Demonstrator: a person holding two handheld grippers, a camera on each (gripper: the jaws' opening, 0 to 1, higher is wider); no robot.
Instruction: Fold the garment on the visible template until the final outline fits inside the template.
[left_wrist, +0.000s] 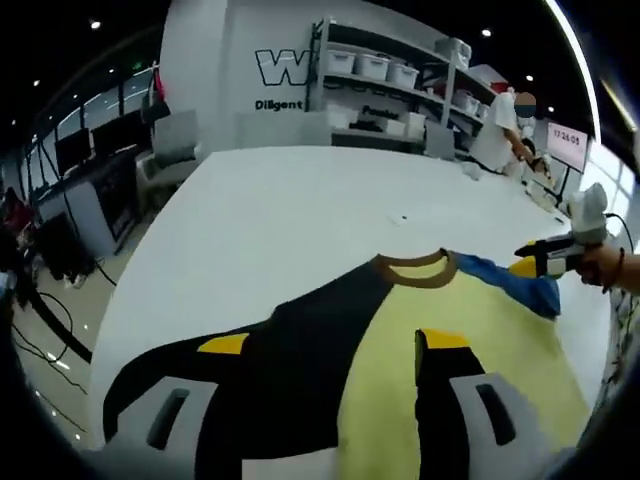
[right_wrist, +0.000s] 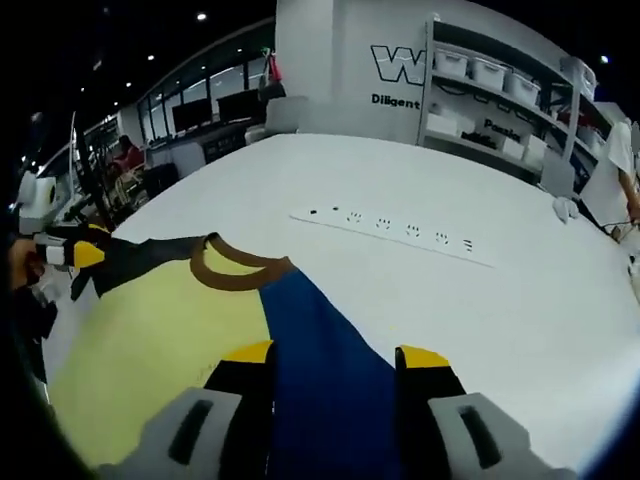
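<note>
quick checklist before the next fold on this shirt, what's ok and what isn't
1. Shirt flat on the white table: ok, its yellow front looks smooth.
2. Left gripper over the black sleeve: ok, jaws apart on either side of it; a hold on the cloth cannot be told.
3. Right gripper over the blue sleeve: ok, jaws open around it.
4. Brown collar in sight: ok.
5. Template outline on the table: cannot tell, no marking shows.
6. Power strip clear of the shirt: ok, it lies apart, beyond the collar.
</note>
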